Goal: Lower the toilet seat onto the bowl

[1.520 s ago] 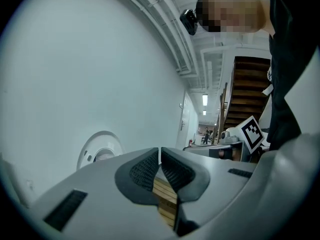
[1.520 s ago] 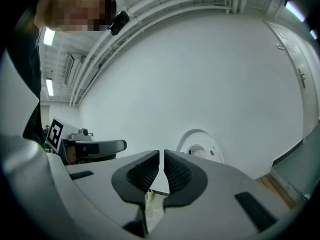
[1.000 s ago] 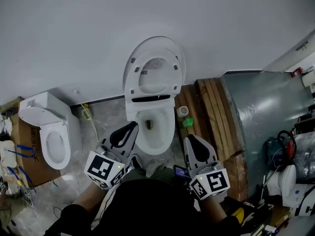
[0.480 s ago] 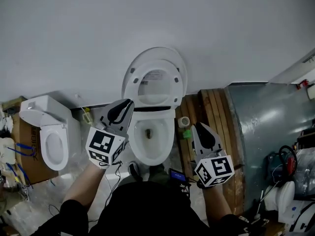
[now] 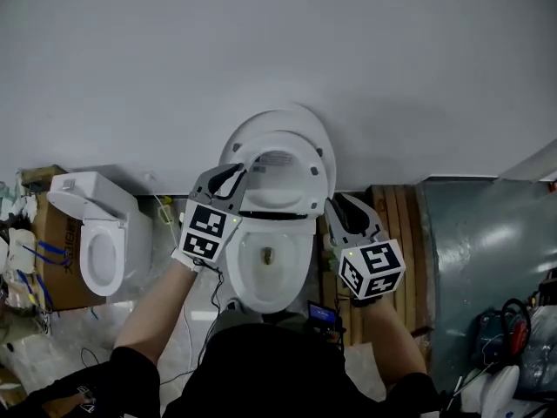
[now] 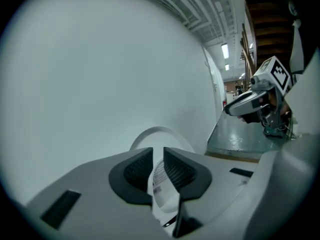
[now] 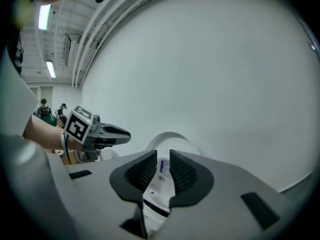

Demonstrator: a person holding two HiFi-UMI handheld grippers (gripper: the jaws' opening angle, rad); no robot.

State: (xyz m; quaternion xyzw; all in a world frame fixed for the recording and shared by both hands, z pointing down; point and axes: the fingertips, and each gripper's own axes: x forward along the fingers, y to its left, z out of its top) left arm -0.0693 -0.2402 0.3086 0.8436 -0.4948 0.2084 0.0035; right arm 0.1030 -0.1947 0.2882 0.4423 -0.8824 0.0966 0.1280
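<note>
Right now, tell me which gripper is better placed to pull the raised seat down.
Left. The left gripper is up at the raised seat's rim; the right gripper sits lower, beside the hinge. Both jaws have just been opening slightly, nothing between them.

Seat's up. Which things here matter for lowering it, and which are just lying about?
Job: seat, raised; lid behind it; bowl; left gripper and right gripper, jaws of both just opened a crack, nothing between them.
Lying about: second toilet; cardboard box; planks.
</note>
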